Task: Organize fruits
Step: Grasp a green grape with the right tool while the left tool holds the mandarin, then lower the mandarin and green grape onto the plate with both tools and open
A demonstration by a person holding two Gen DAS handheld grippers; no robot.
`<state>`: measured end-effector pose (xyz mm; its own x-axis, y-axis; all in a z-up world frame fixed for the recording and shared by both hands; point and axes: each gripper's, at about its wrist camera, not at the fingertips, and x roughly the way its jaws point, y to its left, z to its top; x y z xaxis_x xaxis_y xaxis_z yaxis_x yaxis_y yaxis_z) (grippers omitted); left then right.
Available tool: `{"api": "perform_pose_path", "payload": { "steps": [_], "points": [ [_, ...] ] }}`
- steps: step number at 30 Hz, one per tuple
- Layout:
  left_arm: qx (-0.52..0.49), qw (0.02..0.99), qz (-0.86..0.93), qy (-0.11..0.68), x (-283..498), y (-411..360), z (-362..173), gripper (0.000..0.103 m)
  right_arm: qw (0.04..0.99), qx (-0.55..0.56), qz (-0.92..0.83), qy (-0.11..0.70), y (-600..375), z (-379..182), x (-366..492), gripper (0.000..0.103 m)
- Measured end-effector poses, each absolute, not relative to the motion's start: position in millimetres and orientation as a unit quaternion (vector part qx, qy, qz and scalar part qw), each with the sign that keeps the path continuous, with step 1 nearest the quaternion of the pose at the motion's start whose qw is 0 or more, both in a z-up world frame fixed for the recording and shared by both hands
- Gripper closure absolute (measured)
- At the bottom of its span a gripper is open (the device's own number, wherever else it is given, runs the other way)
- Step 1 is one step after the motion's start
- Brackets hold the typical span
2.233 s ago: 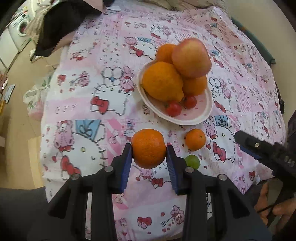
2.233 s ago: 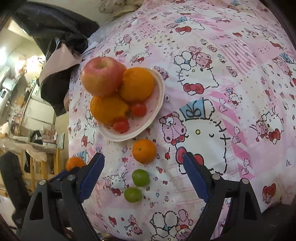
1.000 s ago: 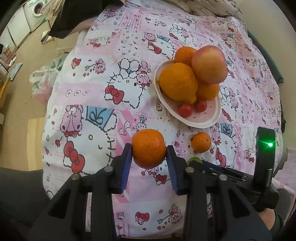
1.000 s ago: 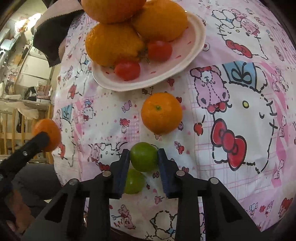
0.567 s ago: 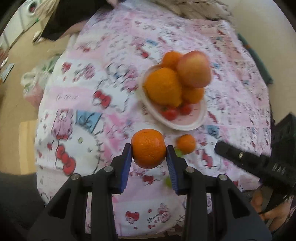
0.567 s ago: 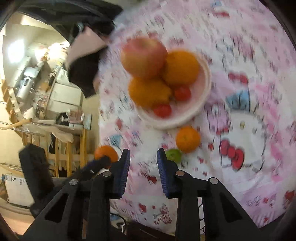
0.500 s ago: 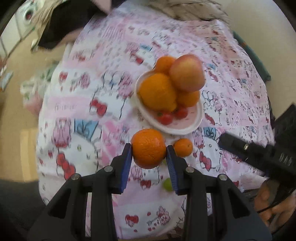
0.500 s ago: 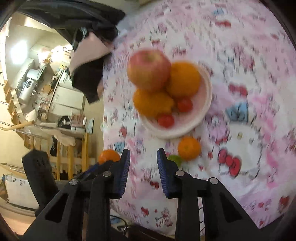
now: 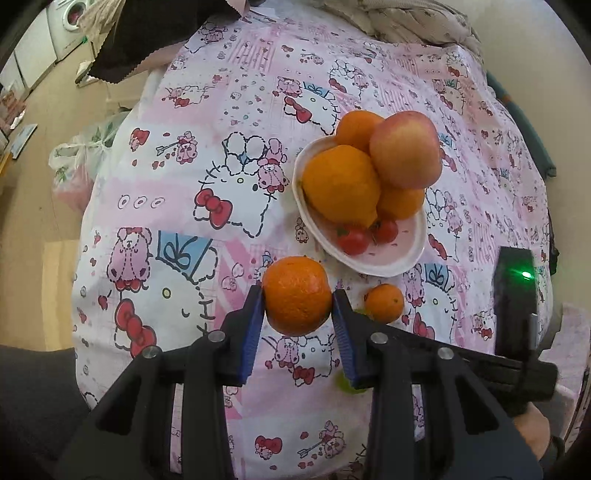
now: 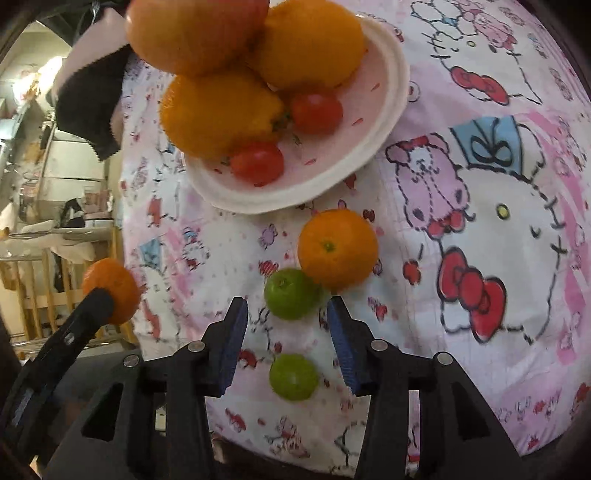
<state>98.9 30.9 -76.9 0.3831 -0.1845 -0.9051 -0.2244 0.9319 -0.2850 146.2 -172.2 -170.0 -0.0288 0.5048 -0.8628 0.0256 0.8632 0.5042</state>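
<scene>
Fingers of the left gripper (image 9: 298, 306) clamped on an orange (image 9: 297, 295); blue pads (image 9: 254, 325) press it on both sides, fruit lifted clear of the cloth (image 9: 177, 155). Same orange seen from the right wrist view, off to the left of that gripper, at the cloth's edge.

Right gripper (image 10: 284, 321): fingers spread partway, nothing held. Upper lime (image 10: 291, 293) sits just ahead of the tips, in line with the gap, a clear gap to the left pad (image 10: 231, 343); right pad close to it, contact not certain because of blur. Second lime (image 10: 293, 376) lies further back between the two fingers, apart from both.

Ahead of the right fingertips, slightly right: small tangerine (image 10: 338, 249), on the cloth, touching or overlapping the upper lime. Beyond it, the plate (image 10: 384, 122), near rim close to the tangerine.

On the plate: two tomatoes (image 10: 256, 162) on the side nearest the fingers, three large oranges (image 10: 218, 114) behind them, an apple (image 9: 405, 149) stacked on top.

From the left wrist view: plate ahead and to the right of the held orange, tangerine just right of the right finger, a sliver of lime showing beside that finger lower down. Right gripper's body crosses behind the left fingers on the right, green light on.

Dark fabric (image 9: 147, 33) at the far left edge of the cloth.
</scene>
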Motion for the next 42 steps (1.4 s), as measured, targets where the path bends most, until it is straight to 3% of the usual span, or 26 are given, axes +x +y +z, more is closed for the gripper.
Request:
{"api": "perform_pose_path", "payload": {
  "steps": [6, 8, 10, 23, 30, 42],
  "points": [
    [-0.186, 0.814, 0.014, 0.551, 98.9, 32.0, -74.9, 0.07, 0.68, 0.162, 0.179, 0.692, -156.4, -182.4, 145.7, 0.058],
    [-0.183, 0.815, 0.014, 0.55, 99.2, 31.2, -74.2, 0.07, 0.686, 0.156, 0.173, 0.689, -155.8, -183.4, 145.3, 0.069],
    [-0.182, 0.815, 0.012, 0.55, 99.1, 30.4, -73.9, 0.07, 0.687, 0.16, 0.174, 0.687, -161.0, -181.5, 144.9, 0.07],
    [-0.167, 0.817, 0.006, 0.552, 107.0, 21.7, -71.7, 0.07, 0.693, 0.289, 0.209, 0.626, -214.2, -121.3, 160.8, 0.07],
    [-0.133, 0.825, -0.024, 0.549, 127.6, -13.0, -71.2, 0.07, 0.725, 0.261, 0.184, 0.61, -239.8, -104.4, 207.7, 0.07],
    [-0.094, 0.802, -0.066, 0.586, 185.7, -66.2, -120.5, 0.07, 0.732, 0.171, 0.18, 0.634, -224.5, -146.9, 239.1, 0.07]
  ]
}}
